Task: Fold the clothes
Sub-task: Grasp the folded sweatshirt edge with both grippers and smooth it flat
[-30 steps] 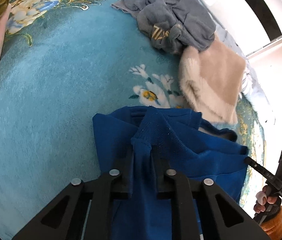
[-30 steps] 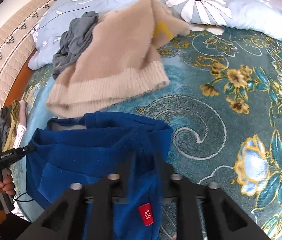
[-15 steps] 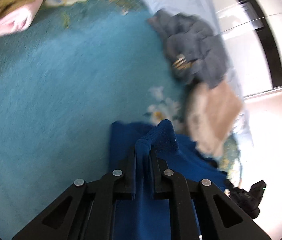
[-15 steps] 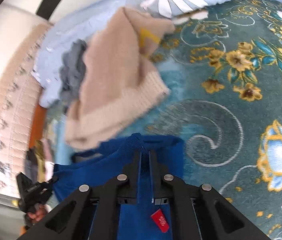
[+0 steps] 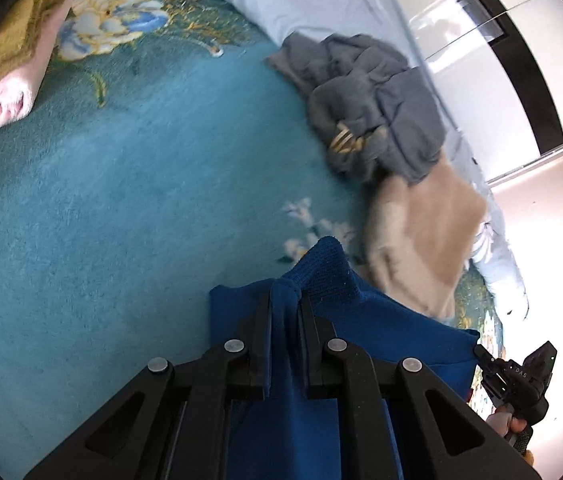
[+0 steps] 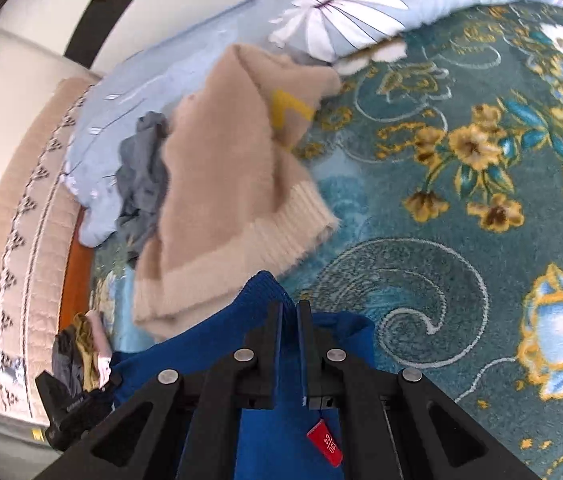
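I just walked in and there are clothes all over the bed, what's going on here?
A person is folding clothes with two handheld grippers. The left gripper and the right gripper are each shut on the blue sweater, holding it over the teal floral blanket. A beige sweater and a grey garment lie unfolded beyond.

teal floral blanket (image 6: 461, 240) covers the bed; pale blue flowered quilt (image 6: 345, 16) bunched along its far edge; quilted beige headboard (image 6: 13, 216) beyond
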A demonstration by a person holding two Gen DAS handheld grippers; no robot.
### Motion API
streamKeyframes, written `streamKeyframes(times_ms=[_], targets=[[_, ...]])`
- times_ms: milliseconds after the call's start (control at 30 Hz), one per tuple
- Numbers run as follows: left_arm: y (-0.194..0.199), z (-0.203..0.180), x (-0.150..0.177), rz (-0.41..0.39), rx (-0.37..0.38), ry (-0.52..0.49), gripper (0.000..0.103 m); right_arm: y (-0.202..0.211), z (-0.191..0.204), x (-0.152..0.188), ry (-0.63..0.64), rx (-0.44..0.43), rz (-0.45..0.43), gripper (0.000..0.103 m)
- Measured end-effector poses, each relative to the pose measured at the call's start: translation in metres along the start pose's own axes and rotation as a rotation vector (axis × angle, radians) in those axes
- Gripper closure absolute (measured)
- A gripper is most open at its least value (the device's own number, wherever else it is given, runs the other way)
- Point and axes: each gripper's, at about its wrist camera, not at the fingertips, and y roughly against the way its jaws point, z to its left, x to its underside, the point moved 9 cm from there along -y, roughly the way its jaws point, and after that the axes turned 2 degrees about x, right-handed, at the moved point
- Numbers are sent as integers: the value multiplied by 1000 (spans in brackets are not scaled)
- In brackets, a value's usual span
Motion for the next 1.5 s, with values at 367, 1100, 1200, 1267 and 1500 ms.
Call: streamKeyframes(times_ms=[367, 1100, 1200, 1267, 1500], targets=[[-13, 18, 6, 57, -34, 73, 78, -26, -13, 7, -37, 110, 56, 91], [2, -68, 81, 198, -156, -312, 70, 19, 41, 116, 314, 122, 94, 79], [-6, -49, 87, 243, -205, -272, 70, 13, 48, 114, 333, 111, 86, 79], [-2, -38, 81, 233, -175, -193, 70, 11, 54, 106, 345, 94, 77, 79], [-10, -25, 83, 259, -184, -156, 70, -14, 29, 74, 292, 196, 85, 81]])
